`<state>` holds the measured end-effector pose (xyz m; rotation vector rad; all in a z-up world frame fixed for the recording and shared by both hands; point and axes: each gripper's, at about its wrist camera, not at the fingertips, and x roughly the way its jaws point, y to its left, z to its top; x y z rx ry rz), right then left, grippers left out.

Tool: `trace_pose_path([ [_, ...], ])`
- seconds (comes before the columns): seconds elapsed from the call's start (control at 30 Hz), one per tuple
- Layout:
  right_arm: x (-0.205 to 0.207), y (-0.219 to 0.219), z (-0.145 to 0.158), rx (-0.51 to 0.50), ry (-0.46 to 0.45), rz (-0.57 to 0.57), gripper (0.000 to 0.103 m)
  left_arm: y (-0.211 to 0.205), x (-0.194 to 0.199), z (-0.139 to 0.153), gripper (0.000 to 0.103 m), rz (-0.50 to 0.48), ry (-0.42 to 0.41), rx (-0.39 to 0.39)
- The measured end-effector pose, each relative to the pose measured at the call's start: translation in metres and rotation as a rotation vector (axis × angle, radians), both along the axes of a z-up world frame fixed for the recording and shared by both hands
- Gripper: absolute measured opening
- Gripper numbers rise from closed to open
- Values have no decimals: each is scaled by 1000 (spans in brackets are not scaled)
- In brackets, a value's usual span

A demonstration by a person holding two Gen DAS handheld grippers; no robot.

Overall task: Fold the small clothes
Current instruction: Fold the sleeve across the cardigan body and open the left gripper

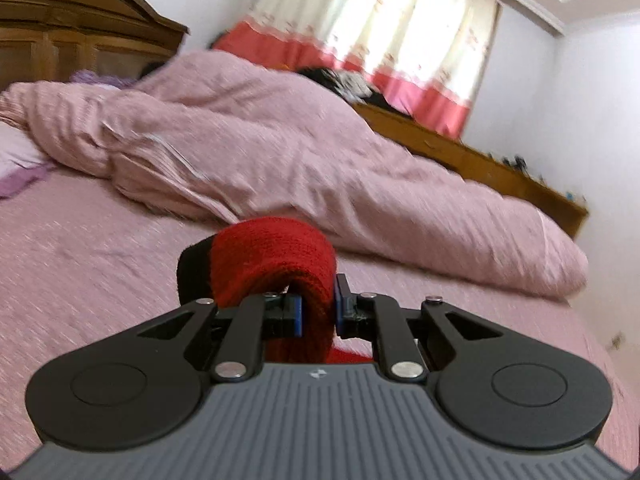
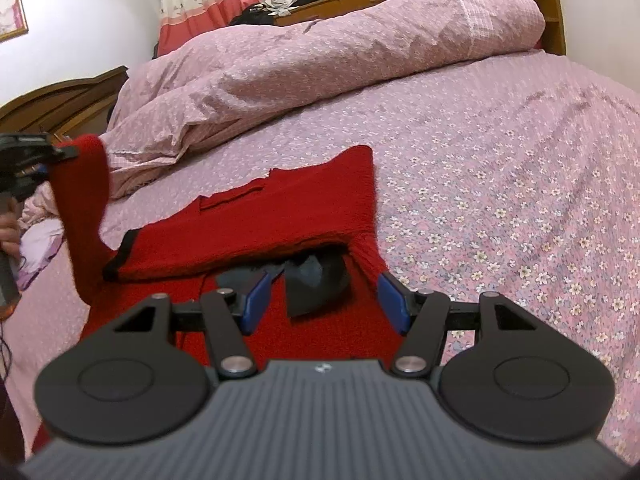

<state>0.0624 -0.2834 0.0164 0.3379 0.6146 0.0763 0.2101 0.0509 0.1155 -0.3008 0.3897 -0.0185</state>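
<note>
Your left gripper (image 1: pixel 318 312) is clamped on a fold of the red sweater (image 2: pixel 280 216), pinching a sleeve (image 1: pixel 276 256) with a black cuff that loops up over the blue pads. From your right side, that sleeve rises off the bed while the rest of the sweater lies flat on the floral sheet (image 2: pixel 500 184). Your right gripper (image 2: pixel 324 300) hovers over the sweater's near edge with its jaws apart and nothing pressed between them; a dark lining (image 2: pixel 316 280) shows ahead. Beyond lies a heaped pink duvet (image 2: pixel 320 52), then the curtain (image 1: pixel 384 28).
</note>
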Motion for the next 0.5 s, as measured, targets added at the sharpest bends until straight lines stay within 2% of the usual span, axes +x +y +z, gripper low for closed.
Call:
trace_pose_path([
  [0.27, -1, -11, -6, 33, 6, -13, 62, -56, 17, -54, 17, -83, 116, 77],
  [0.5, -3, -17, -14, 53, 26, -34, 62, -71, 24, -91, 17, -142, 202, 135],
])
